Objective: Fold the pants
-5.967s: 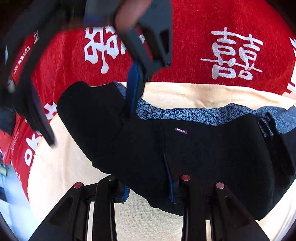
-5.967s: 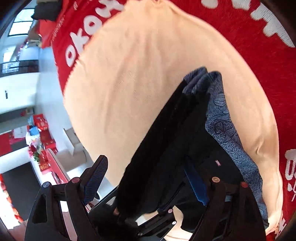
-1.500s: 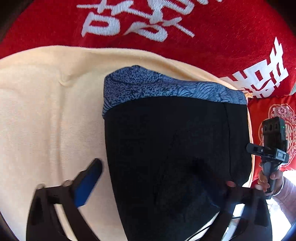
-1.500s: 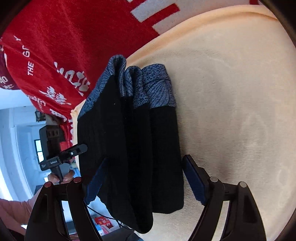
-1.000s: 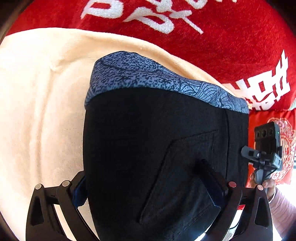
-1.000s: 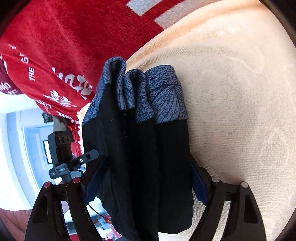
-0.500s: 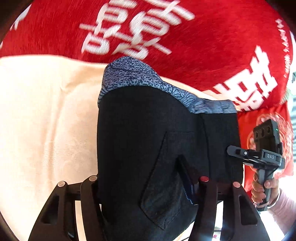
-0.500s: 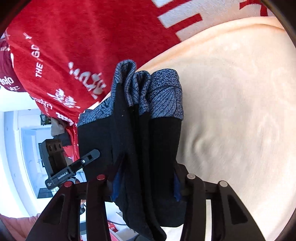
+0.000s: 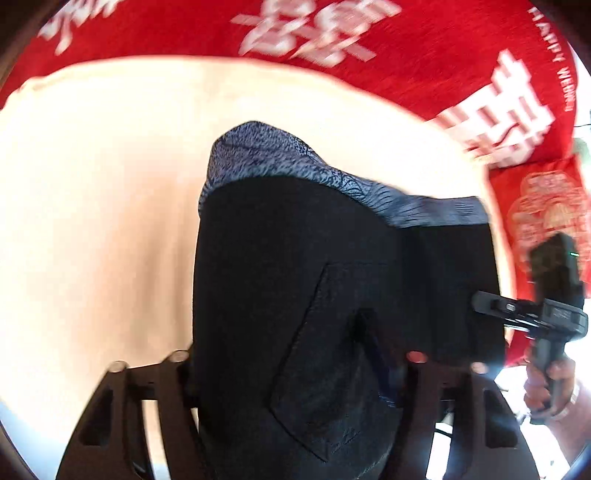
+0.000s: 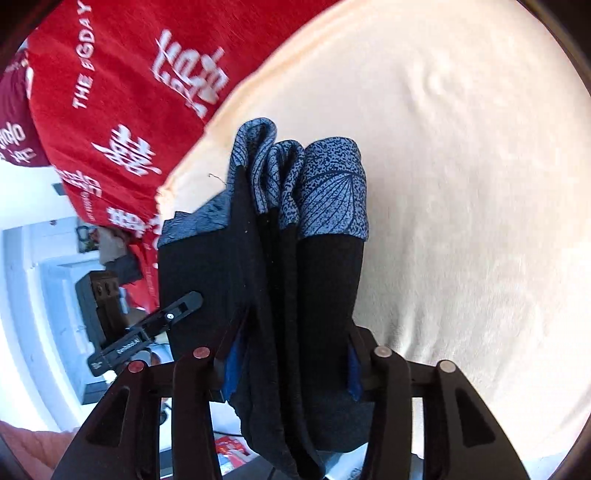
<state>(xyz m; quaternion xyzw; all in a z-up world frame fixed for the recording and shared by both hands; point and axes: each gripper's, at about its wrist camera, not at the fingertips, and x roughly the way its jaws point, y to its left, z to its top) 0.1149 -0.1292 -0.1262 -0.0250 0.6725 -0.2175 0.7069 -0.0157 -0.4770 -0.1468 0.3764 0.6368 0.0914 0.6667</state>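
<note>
The black pants (image 9: pixel 314 266) with a blue patterned waistband (image 9: pixel 266 158) are folded into a thick bundle and held above the cream cloth (image 9: pixel 103 177). My left gripper (image 9: pixel 291 365) is shut on the bundle's near edge; its back pocket faces the camera. In the right wrist view the bundle (image 10: pixel 295 266) shows edge-on, several layers thick, waistband (image 10: pixel 325 192) at the far end. My right gripper (image 10: pixel 291 365) is shut on the pants across these layers. The right gripper's body (image 9: pixel 546 314) shows at the left view's right edge, in a hand.
The cream cloth (image 10: pixel 461 184) lies on a red cover with white characters (image 9: pixel 332 33), which also shows in the right wrist view (image 10: pixel 122 92). A red paper item (image 9: pixel 546 206) lies at the right. The table edge and a bright room (image 10: pixel 44 295) lie beyond.
Both grippers closed on the folded bundle over the last second. The bundle has since lifted and shifted over the cream cloth; the view is motion-blurred.
</note>
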